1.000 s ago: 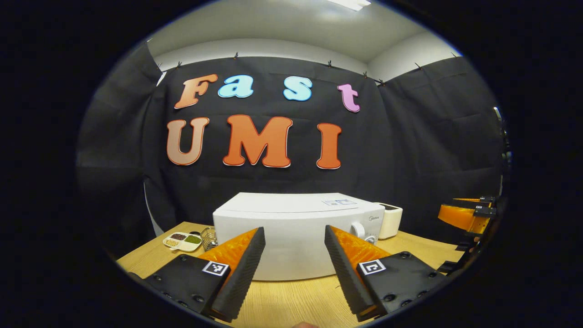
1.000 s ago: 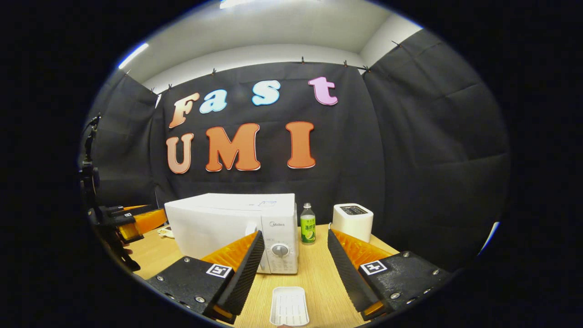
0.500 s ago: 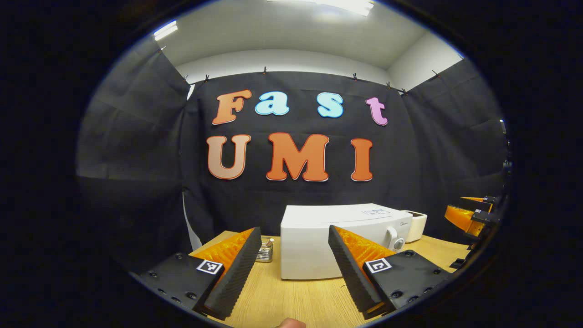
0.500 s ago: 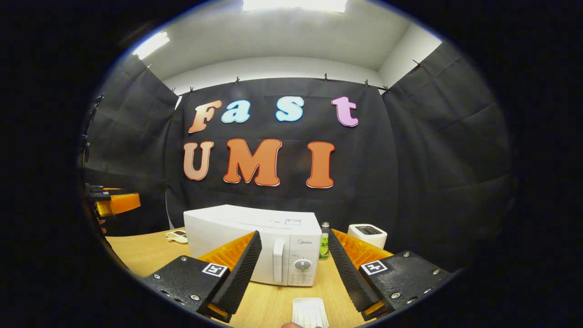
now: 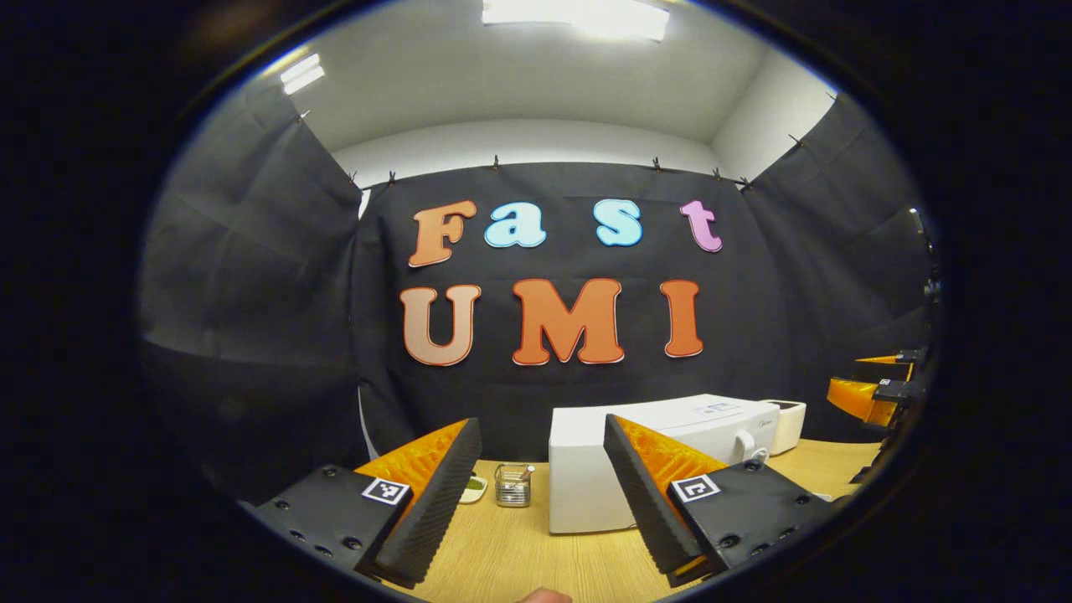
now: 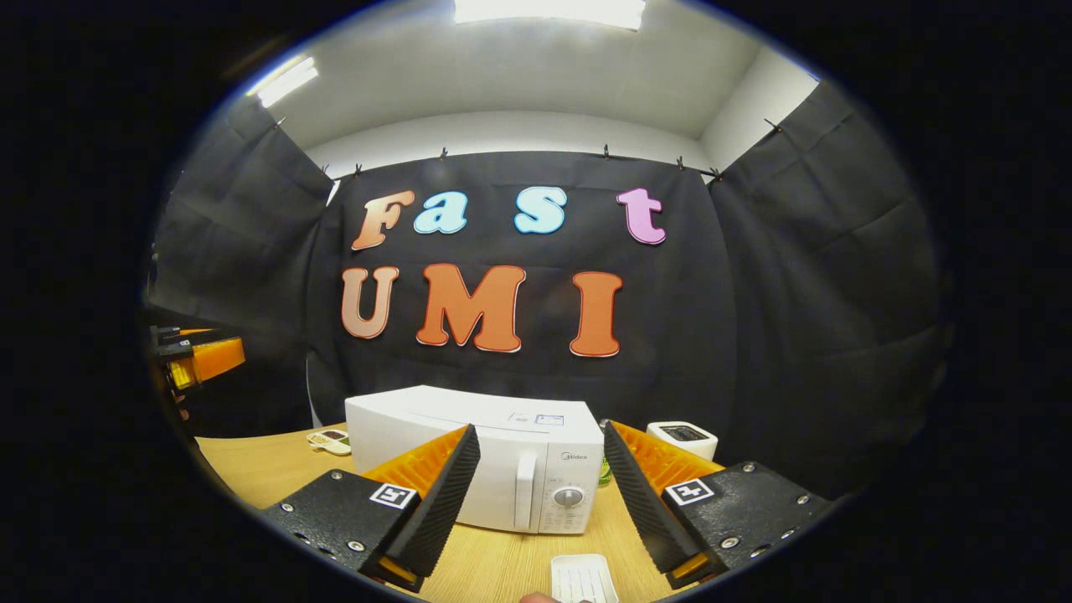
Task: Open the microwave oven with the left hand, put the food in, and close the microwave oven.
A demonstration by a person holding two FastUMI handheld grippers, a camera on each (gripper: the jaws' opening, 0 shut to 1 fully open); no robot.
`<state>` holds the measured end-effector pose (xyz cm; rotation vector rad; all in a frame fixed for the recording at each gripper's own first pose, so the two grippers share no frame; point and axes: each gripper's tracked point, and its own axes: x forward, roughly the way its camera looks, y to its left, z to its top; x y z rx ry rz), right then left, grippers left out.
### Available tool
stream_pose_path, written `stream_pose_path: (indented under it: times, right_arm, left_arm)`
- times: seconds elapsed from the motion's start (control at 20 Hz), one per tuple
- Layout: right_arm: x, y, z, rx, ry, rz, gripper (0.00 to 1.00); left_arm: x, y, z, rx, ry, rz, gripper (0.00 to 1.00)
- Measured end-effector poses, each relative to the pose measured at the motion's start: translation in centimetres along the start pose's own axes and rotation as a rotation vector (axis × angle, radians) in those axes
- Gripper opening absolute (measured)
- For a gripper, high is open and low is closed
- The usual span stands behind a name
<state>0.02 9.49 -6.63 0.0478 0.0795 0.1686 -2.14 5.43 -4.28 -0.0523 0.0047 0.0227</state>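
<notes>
Since the microwave oven (image 6: pixel 502 469) sits with its door flush and shut, you have nothing of the task done yet: opening, loading and closing are all left. Your left gripper (image 5: pixel 536 502) is spread wide with nothing between its fingers, well short of the microwave oven and off toward its left end, so you must swing across to the door handle (image 6: pixel 525 502) beside the dial. Your right gripper (image 6: pixel 536 502) is likewise spread and holds nothing, facing the front of the microwave oven. A white tray (image 6: pixel 582 579) lies on the table (image 6: pixel 486 561) just in front of the microwave oven; whether it carries the food I cannot tell. Left of the microwave oven stand a small wire basket (image 5: pixel 512 486) and a sectioned dish (image 6: pixel 328 440); right of it a white toaster (image 6: pixel 681 439). None blocks the door, by my reading.
</notes>
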Motion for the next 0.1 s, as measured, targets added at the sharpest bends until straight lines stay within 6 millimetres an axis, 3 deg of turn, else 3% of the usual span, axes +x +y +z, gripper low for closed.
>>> stream_pose_path:
  times: [0.1]
  right_arm:
    - [0.1, -0.21, 0.37, 0.003, -0.008, -0.005, 0.92]
  left_arm:
    - [0.15, 0.38, -0.15, -0.005, 0.005, 0.012, 0.94]
